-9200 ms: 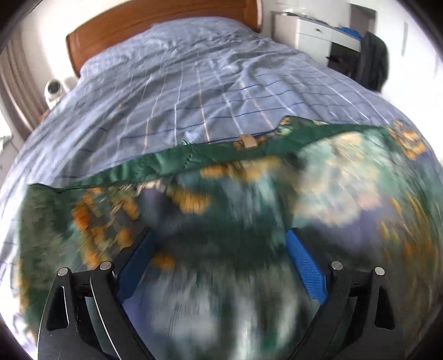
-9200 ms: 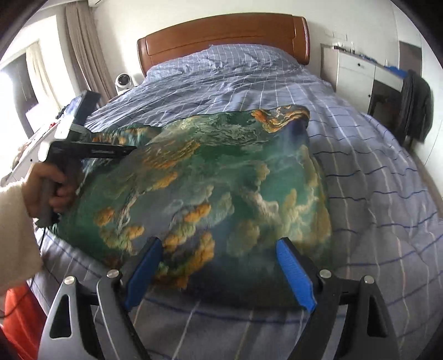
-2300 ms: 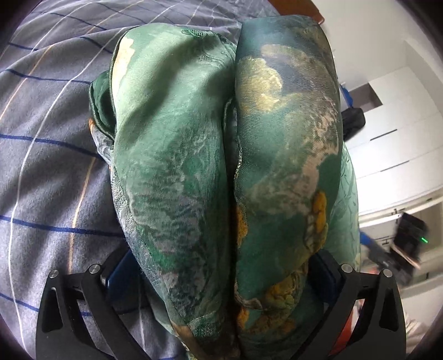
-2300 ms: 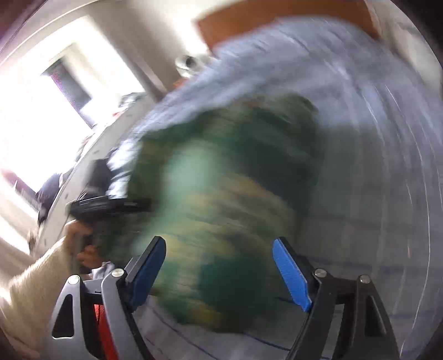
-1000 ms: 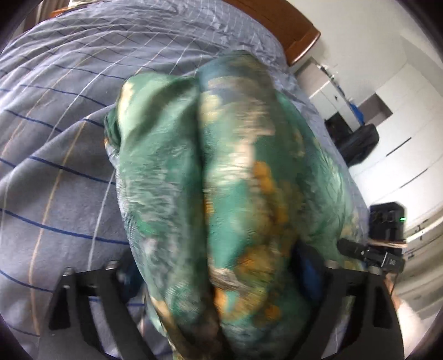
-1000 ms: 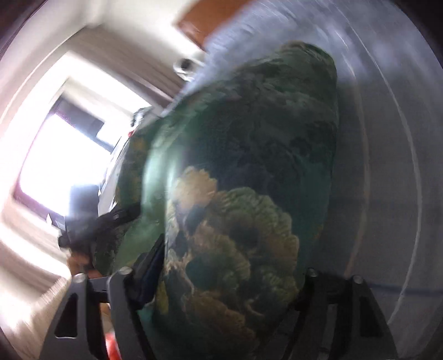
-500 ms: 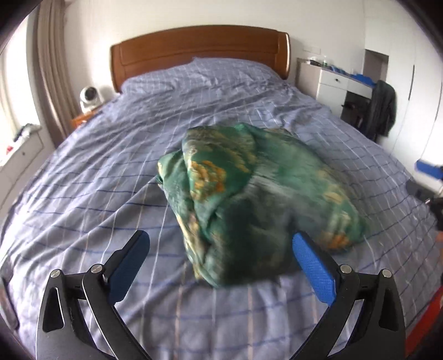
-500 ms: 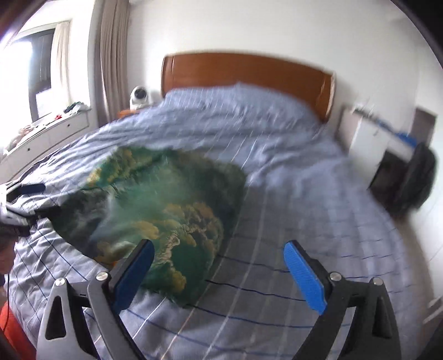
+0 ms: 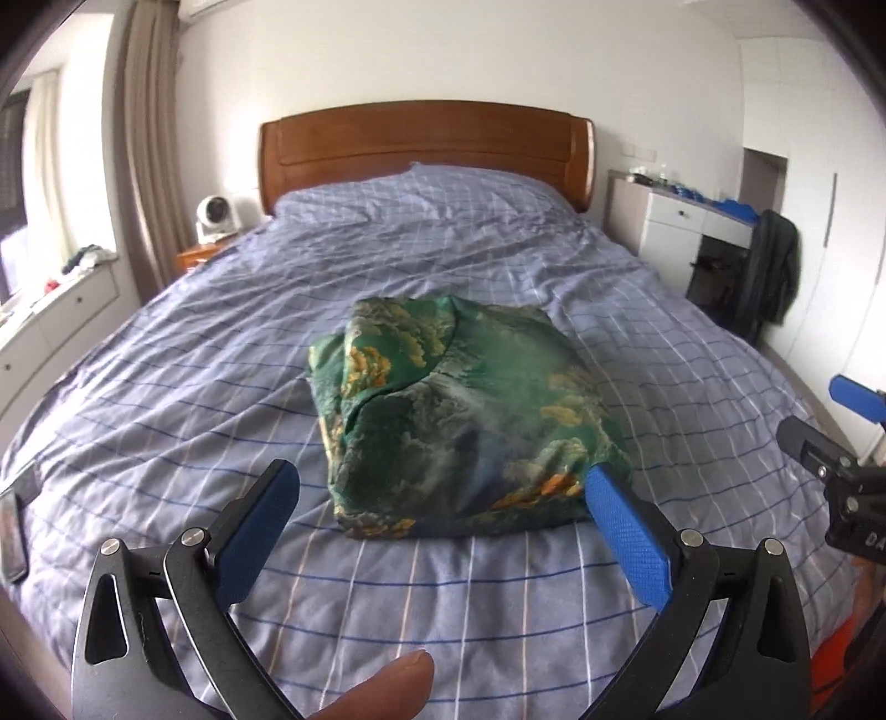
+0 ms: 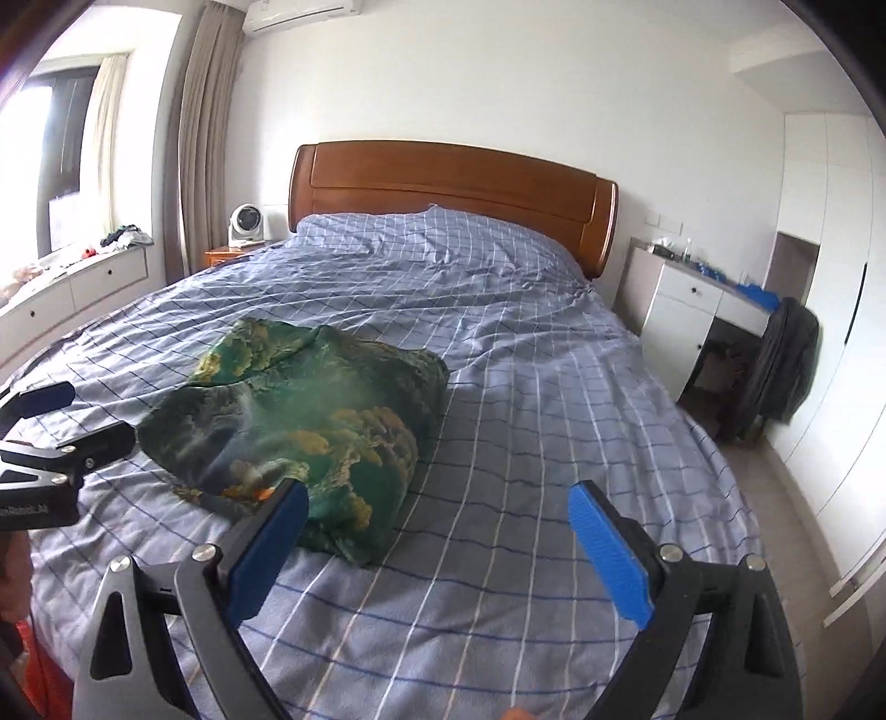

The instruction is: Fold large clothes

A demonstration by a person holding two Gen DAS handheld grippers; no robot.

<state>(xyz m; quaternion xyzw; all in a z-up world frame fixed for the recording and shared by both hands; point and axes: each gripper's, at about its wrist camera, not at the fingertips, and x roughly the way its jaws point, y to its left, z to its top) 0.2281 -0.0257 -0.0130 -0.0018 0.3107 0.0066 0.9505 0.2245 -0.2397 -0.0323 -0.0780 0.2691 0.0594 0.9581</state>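
Only our right view shows the air conditioner (image 10: pixel 302 12). Folded green garment (image 9: pixel 465 410) lies on the bed (image 9: pixel 166 387), beyond our left claw (image 9: pixel 440 490) and left of our right claw (image 10: pixel 437 512); both gape empty.

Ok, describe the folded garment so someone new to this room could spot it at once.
Start at the bed with the wooden headboard and blue checked cover. The garment lies as a folded bundle on the cover, nearer the foot than the pillows. It is the only glossy green thing there, printed with orange and pale cloud shapes.

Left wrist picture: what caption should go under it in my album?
Folded green garment resting on the checked bed, left gripper open and empty above it.
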